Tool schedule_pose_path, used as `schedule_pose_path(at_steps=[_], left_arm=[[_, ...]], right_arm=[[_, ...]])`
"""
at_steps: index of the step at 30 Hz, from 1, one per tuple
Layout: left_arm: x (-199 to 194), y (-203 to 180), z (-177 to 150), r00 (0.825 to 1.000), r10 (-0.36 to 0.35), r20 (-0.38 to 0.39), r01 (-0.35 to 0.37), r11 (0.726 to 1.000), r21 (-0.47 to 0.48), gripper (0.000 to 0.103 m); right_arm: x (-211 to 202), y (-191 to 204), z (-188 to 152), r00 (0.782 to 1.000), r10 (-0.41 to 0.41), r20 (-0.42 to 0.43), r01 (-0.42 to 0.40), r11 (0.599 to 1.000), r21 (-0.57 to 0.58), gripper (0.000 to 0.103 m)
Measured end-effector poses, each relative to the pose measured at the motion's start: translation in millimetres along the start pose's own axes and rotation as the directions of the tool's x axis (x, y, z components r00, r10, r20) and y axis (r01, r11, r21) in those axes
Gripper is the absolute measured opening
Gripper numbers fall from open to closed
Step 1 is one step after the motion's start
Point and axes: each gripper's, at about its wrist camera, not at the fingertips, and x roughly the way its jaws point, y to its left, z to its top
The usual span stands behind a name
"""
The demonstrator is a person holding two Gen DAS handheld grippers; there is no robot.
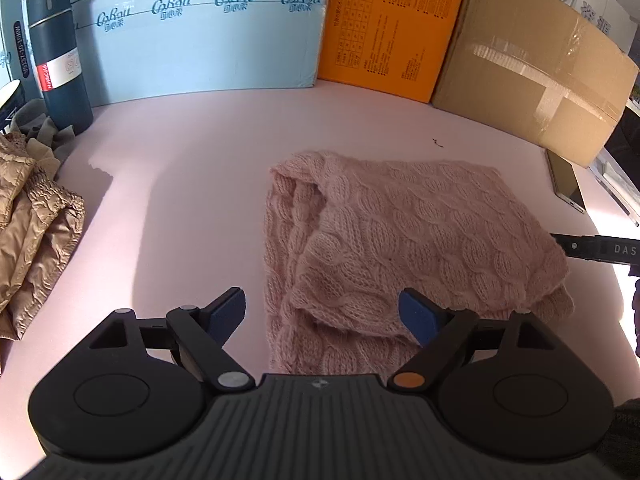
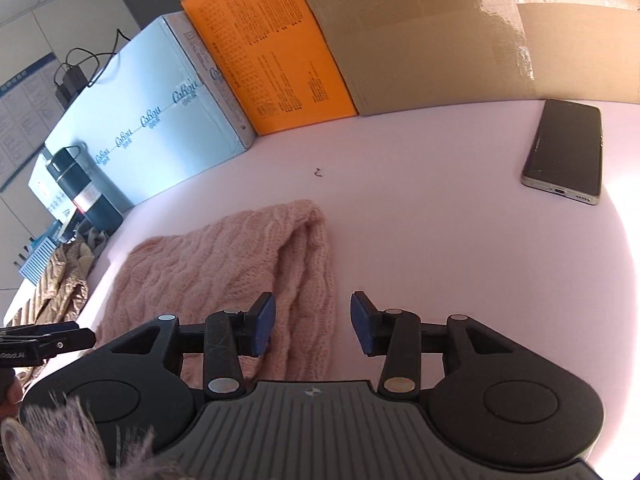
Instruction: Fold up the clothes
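Observation:
A pink cable-knit sweater [image 1: 400, 240] [image 2: 224, 264] lies folded into a rough rectangle on the pink table [image 1: 180, 200]. My left gripper [image 1: 322, 314] is open wide over the sweater's near left corner; the knit lies between the blue pads but they do not press it. My right gripper [image 2: 313, 328] is open over the sweater's right edge, its left pad above the knit and its right pad above bare table. Each view catches a black finger of the other gripper at its edge, the right gripper's [image 1: 592, 248] and the left gripper's [image 2: 40, 340].
A dark thermos [image 1: 60, 56], a light blue box [image 1: 208, 32], an orange box [image 1: 392, 24] and a taped cardboard box [image 1: 532, 68] line the back. A phone [image 2: 564, 152] lies at the right. A crumpled tan quilted jacket [image 1: 32, 232] sits at the left edge.

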Motion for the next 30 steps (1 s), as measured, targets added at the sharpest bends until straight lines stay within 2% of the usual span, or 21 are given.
schedule_pose_path(at_steps=[2,4,6,8,13,16,18,20,23,25,30], left_arm=[[3,-7,-2,0.999,-0.023,-0.022,0.024,0.999,0.026,0.083],[6,-9,-3,0.999,-0.039,-0.036,0.04,0.999,0.033,0.077],[10,-11,-3,0.997,-0.054,-0.06,0.057,0.998,0.034,0.055],[9,-14,-3,0.997,-0.052,-0.062,0.055,0.997,0.048,0.049],[5,-24,-2,0.998,-0.031,-0.054,0.035,0.995,0.092,0.047],[4,-27,-2,0.998,0.0,-0.056,0.007,0.994,0.112,0.051],[1,-29,-1,0.999,0.029,-0.045,-0.023,0.992,0.128,0.07],[-3,-29,-1,0.998,0.052,-0.029,-0.048,0.989,0.138,0.077],[-6,-27,2,0.996,0.084,-0.022,-0.08,0.987,0.14,0.08],[-6,-25,3,0.994,0.106,-0.027,-0.102,0.986,0.135,0.081],[-11,-21,4,0.99,0.135,-0.034,-0.13,0.983,0.129,0.081]], right_arm=[[4,-1,-4,0.999,0.0,-0.038,-0.001,1.0,-0.014,0.039],[9,-1,-7,0.997,0.018,-0.07,-0.019,1.0,-0.023,0.039],[11,3,-10,0.996,0.036,-0.079,-0.038,0.999,-0.035,0.038],[15,6,-10,0.995,0.051,-0.084,-0.054,0.998,-0.028,0.035],[18,10,-10,0.99,0.099,-0.098,-0.1,0.995,-0.001,0.032],[20,14,-12,0.986,0.121,-0.114,-0.123,0.992,-0.009,0.033],[19,15,-10,0.986,0.117,-0.117,-0.12,0.993,-0.02,0.033],[17,14,-9,0.986,0.112,-0.12,-0.116,0.993,-0.025,0.038],[11,10,-6,0.988,0.096,-0.121,-0.101,0.994,-0.031,0.051],[7,5,-5,0.99,0.081,-0.119,-0.085,0.996,-0.03,0.057],[-8,-8,-2,0.997,0.004,-0.08,-0.005,1.0,-0.006,0.061]])
